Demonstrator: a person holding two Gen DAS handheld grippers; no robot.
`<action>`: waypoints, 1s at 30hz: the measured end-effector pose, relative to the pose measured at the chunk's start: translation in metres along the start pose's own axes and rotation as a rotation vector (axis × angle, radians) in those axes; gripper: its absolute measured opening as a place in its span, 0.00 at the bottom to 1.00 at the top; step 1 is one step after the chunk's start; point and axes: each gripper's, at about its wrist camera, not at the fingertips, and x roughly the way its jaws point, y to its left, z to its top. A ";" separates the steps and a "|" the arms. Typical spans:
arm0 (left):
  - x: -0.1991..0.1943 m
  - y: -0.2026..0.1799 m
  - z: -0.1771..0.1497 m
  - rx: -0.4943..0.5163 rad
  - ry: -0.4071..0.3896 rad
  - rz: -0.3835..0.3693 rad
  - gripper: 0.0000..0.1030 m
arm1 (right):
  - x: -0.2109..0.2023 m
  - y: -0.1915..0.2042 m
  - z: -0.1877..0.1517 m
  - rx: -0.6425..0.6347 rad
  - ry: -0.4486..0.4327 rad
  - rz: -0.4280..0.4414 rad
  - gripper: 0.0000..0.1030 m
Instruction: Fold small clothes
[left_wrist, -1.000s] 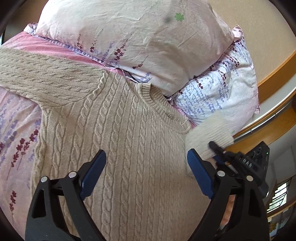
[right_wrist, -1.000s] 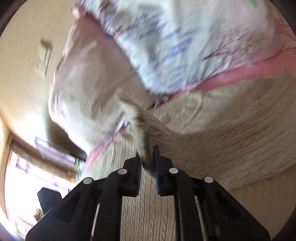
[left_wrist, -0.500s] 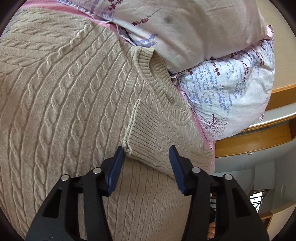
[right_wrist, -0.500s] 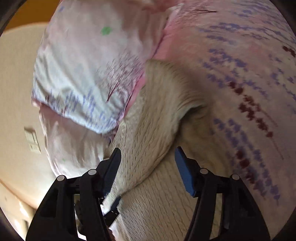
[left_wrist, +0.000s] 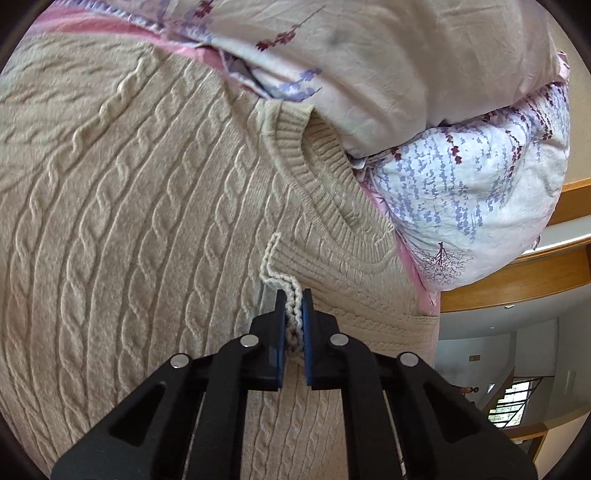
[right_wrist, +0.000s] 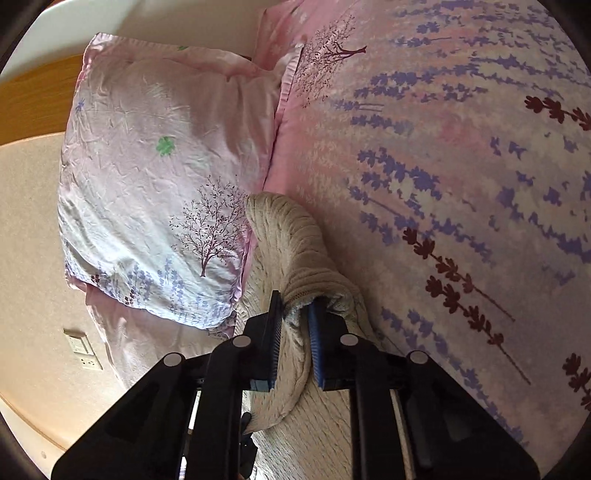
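A beige cable-knit sweater (left_wrist: 147, 221) lies flat on the bed, its ribbed neckline (left_wrist: 325, 192) toward the pillows. One sleeve is folded across the chest, and my left gripper (left_wrist: 294, 295) is shut on that sleeve's ribbed cuff (left_wrist: 284, 269). In the right wrist view my right gripper (right_wrist: 297, 304) is shut on a bunched fold of the same sweater (right_wrist: 295, 251) at its shoulder edge, next to the pillow.
Two floral pillows (left_wrist: 424, 74) press against the sweater's neckline; one also shows in the right wrist view (right_wrist: 159, 177). A pink lavender-print bedsheet (right_wrist: 461, 184) spreads to the right. A wooden headboard (left_wrist: 517, 273) and a wall socket (right_wrist: 83, 354) lie beyond.
Both grippers were open half a second ago. The left has closed on the sleeve cuff and the right has closed on the sweater's shoulder fold.
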 end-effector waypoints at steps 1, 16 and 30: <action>-0.007 -0.003 0.004 0.021 -0.021 -0.005 0.06 | -0.001 0.004 -0.002 -0.019 0.003 0.009 0.12; -0.049 0.055 0.026 0.023 -0.140 0.169 0.07 | 0.032 0.013 -0.045 -0.205 0.084 -0.225 0.08; -0.126 0.077 0.014 -0.016 -0.300 0.095 0.45 | 0.045 0.084 -0.093 -0.695 0.060 -0.355 0.46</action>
